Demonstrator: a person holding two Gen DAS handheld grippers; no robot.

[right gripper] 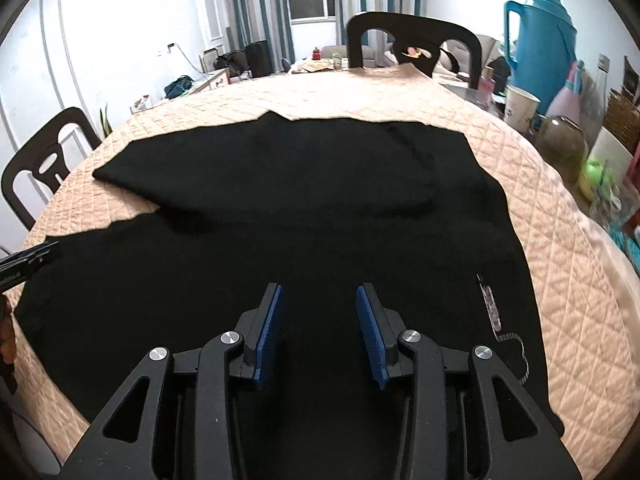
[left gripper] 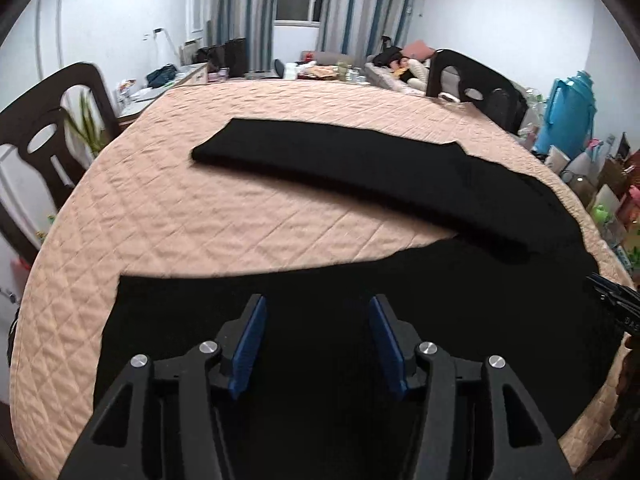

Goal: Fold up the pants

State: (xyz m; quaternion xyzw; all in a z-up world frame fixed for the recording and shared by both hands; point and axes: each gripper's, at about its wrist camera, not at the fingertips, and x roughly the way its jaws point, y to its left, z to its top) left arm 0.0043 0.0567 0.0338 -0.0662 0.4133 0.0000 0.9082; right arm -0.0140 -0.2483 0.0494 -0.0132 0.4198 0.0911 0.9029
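Black pants (left gripper: 360, 164) lie spread flat on a peach quilted table cover (left gripper: 200, 216). One leg stretches across the far side, and the other leg lies near, under my left gripper (left gripper: 317, 301). That gripper hangs open over the near leg's cloth, with nothing pinched between its blue pads. In the right wrist view the pants (right gripper: 280, 200) fill the middle, with a drawstring (right gripper: 516, 340) at the waist end on the right. My right gripper (right gripper: 320, 289) is open above the black cloth, holding nothing. Each gripper's tip shows at the other view's edge.
Dark chairs stand at the table's left (left gripper: 48, 128) and far side (right gripper: 412, 36). A blue thermos (right gripper: 544, 40), a paper cup (right gripper: 520, 108), bottles and jars crowd the table's right edge. A person lies on a sofa (left gripper: 404, 68) at the back.
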